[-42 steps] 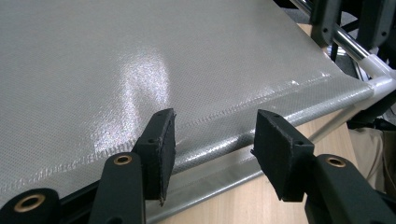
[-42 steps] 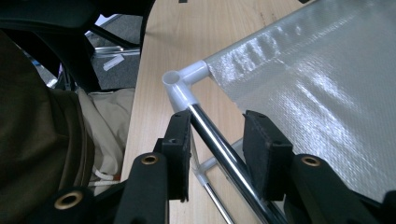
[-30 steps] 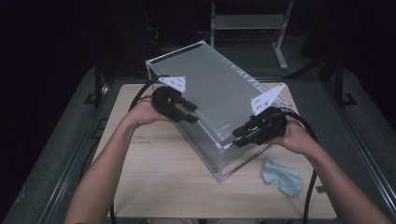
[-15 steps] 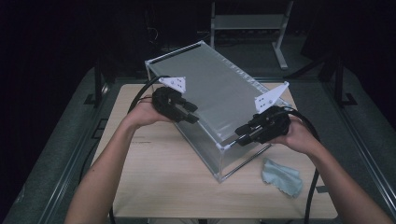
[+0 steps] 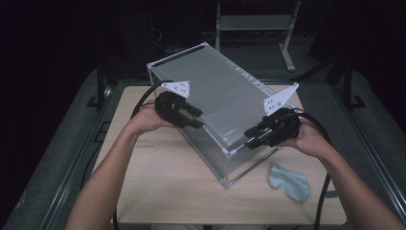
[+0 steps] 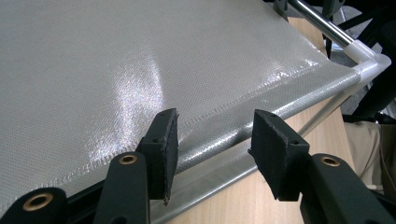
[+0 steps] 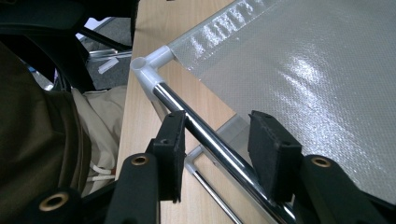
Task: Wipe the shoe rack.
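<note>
Two grippers are in my hands, one at each long side of a single storage box [image 5: 225, 110] with a metal-tube frame, translucent woven-plastic walls and white plastic corner joints, which sits askew in the middle of the wooden table [image 5: 163, 187], running from the upper centre of the high view toward the lower right. My left gripper [image 5: 189, 117] stands at the box's left top edge; in the left gripper view its jaws are apart, straddling the hemmed edge of the sheet [image 6: 140, 70] without visibly pinching it, so I call them released. My right gripper [image 5: 256, 136] is at the near right edge; in the right gripper view the chrome tube [image 7: 205, 133] runs between the jaws, touching or nearly touching the left pad [image 7: 170, 149] while the right pad stands clear. Those jaws have just been opening, so nothing is clamped. To do this step well, I judge I should centre each edge between the pads before closing, close both sides evenly, and grip the rigid tube rather than the slack sheet, well away from the white corner joint [image 7: 152, 70], so the light frame does not twist or slide on the table. One blue-grey cloth [image 5: 288, 181] lies at the lower right, apart from the box.
</note>
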Demonstrator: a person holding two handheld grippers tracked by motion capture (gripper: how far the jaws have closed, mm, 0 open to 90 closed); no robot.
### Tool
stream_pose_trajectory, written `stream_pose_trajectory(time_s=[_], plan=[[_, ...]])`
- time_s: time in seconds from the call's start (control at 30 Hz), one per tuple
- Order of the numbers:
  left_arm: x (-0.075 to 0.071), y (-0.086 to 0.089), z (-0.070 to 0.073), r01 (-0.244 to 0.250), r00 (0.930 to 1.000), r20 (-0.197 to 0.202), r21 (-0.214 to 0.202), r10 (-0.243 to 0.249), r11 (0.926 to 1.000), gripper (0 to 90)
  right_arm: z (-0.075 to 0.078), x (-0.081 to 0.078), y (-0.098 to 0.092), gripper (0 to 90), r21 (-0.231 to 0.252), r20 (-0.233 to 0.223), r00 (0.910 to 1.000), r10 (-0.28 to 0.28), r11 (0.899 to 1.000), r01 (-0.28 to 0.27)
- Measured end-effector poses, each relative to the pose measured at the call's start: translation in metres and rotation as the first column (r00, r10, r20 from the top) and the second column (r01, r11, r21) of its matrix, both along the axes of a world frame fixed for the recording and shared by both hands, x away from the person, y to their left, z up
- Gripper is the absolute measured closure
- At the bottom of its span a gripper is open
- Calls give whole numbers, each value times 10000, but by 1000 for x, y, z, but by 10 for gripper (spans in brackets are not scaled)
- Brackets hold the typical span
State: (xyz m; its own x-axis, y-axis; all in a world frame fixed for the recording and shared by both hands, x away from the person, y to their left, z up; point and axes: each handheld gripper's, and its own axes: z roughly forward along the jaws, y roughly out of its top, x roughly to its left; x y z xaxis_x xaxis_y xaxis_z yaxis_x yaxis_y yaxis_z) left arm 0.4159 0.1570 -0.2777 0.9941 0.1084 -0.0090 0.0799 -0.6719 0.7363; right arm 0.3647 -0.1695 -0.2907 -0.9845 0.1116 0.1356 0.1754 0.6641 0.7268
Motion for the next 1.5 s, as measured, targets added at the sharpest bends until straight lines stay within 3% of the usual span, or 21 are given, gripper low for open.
stream_pose_trajectory(time_s=[0.23,0.5,0.77,0.87,1.0,1.07,1.23,1.5], plan=[[-5,-2,0,-121,9994,338,149,116,9998,513,2,-6,4,518,-235,31,9990,-456,9987,457],[-4,-4,0,-246,9989,395,116,241,9996,522,7,-17,27,456,-128,146,9983,-570,9983,572],[3,-17,-4,-507,9969,598,-202,519,9985,525,14,-18,38,442,-91,448,9951,-876,9961,881],[7,-25,-5,-746,9949,656,-299,764,9968,526,14,-16,35,428,-21,379,9927,-1145,9934,1147],[13,-33,-5,-923,9931,707,-271,940,9954,527,10,-15,32,434,-283,714,9873,-1419,9891,1443],[14,-35,-5,-904,9937,641,-202,916,9957,528,9,-13,28,473,-345,877,9817,-1692,9844,1728],[15,-37,-4,-906,9948,465,-118,910,9958,529,9,-10,24,464,-469,903,9829,-1602,9852,1648],[9,-41,-2,-634,9972,397,-23,634,9980,528,8,-5,5,471,-699,931,9747,-2034,9752,2102]])
